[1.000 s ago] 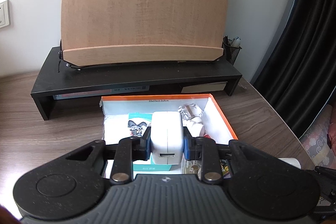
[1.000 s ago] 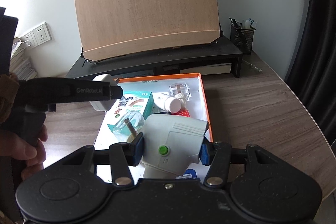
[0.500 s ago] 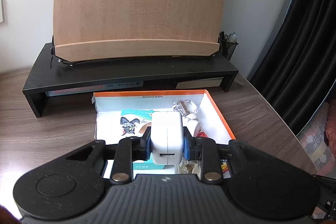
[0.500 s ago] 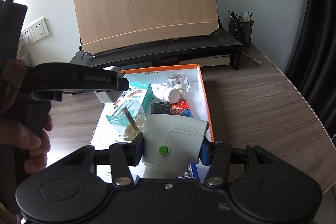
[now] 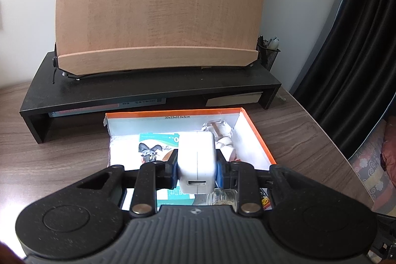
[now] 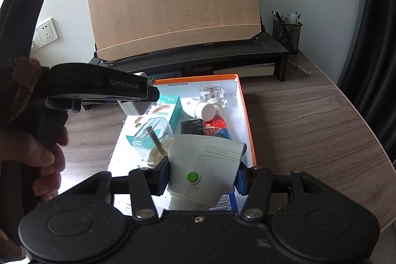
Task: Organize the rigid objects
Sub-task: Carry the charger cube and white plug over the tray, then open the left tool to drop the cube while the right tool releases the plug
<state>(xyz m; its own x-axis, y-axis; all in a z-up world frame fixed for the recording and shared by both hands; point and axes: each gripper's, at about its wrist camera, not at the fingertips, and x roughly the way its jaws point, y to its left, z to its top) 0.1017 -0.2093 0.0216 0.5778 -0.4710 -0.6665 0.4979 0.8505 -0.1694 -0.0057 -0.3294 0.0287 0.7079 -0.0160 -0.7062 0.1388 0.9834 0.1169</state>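
Note:
My left gripper [image 5: 196,168] is shut on a white USB charger block [image 5: 196,160] and holds it above the orange-rimmed cardboard box [image 5: 257,133]. It also shows in the right wrist view [image 6: 135,103], over the box's left side. My right gripper [image 6: 201,177] is shut on a white plug-in device with a green button [image 6: 205,165], held above the box's near end [image 6: 248,130]. In the box lie a teal carton [image 6: 170,110], a clear bottle with a wick [image 6: 153,138], a white tube [image 6: 200,108], a clear container [image 6: 212,93] and a red pack [image 6: 217,130].
A black desk riser [image 5: 148,91] with a large wooden board [image 5: 160,7] stands behind the box. A mesh pen holder [image 6: 287,29] sits at the riser's right end. A dark curtain [image 5: 358,54] hangs at right. Wall sockets [image 6: 47,31] show at left. The wood desk edge curves at right.
Both grippers have moved a little further over the box, still holding their objects. The left gripper has drifted right toward the box's middle.

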